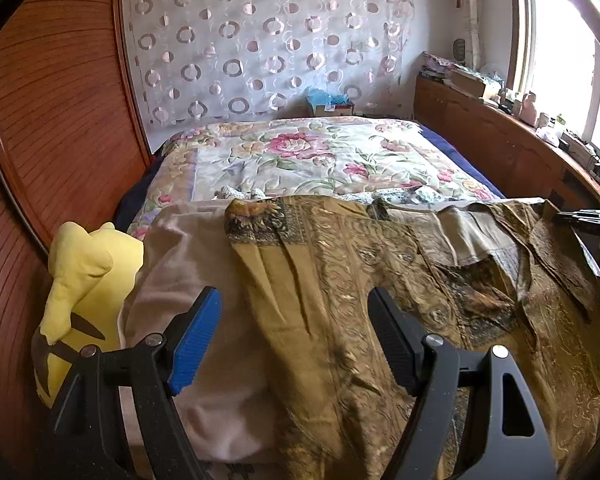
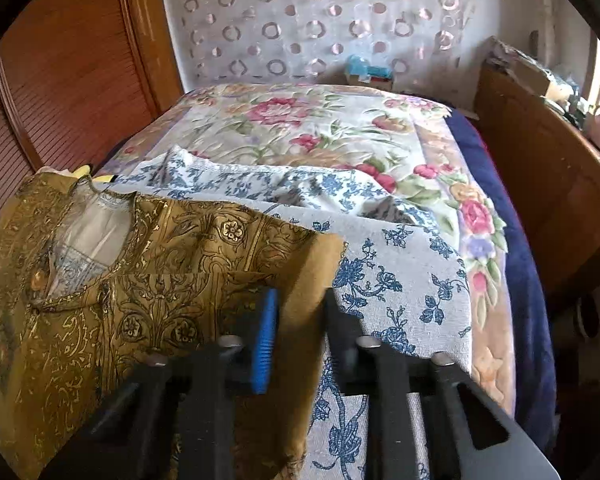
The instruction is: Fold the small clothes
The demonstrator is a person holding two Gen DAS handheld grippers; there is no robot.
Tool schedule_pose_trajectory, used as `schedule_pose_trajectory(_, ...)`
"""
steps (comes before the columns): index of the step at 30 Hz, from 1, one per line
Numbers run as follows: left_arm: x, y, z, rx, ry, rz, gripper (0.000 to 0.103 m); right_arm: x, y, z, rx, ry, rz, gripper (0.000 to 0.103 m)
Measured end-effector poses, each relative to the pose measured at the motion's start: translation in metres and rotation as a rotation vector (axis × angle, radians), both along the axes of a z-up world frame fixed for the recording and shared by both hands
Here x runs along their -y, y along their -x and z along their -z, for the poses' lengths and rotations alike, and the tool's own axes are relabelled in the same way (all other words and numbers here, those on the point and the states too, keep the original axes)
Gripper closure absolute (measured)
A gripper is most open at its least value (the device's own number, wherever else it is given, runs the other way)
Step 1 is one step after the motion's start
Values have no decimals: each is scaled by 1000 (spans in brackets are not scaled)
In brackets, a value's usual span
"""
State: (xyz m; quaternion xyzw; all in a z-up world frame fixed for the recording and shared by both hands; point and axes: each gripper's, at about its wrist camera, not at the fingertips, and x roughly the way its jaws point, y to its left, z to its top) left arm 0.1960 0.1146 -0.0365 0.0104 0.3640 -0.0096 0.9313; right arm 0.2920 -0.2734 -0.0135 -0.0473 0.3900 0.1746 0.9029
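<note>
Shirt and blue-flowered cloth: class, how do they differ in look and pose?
The shirt is gold-brown with dark scrollwork; the cloth is white with blue flowers. The shirt shows a neckline; the cloth shows none. The shirt lies on top, the cloth beneath. Both are patterned and lie on the bed.

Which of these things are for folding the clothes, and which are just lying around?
For the job:
- gold patterned top, spread flat on the bed
- left gripper
- right gripper, at the top's sleeve

Just lying about:
- yellow plush toy
- floral bedspread
- blue-flowered cloth under the top
- clutter on the window shelf
</note>
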Motion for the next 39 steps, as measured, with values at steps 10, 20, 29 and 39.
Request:
schedule_pose_trajectory(10,-25,-23,7,-39,34,-18,27,24,2,-2,39,6,72,100)
schedule_pose_trajectory(20,-39,-46,8,-71,68,5,40,14,-12,11,9,15,49,78)
schedule_pose_trajectory(29,-36,-79,14,-110,95,16,52,10,-15,13,17,34,38,67)
schedule_pose_trajectory(39,-33,-95,16,-135,133,17,52,13,-18,18,19,31,31,62)
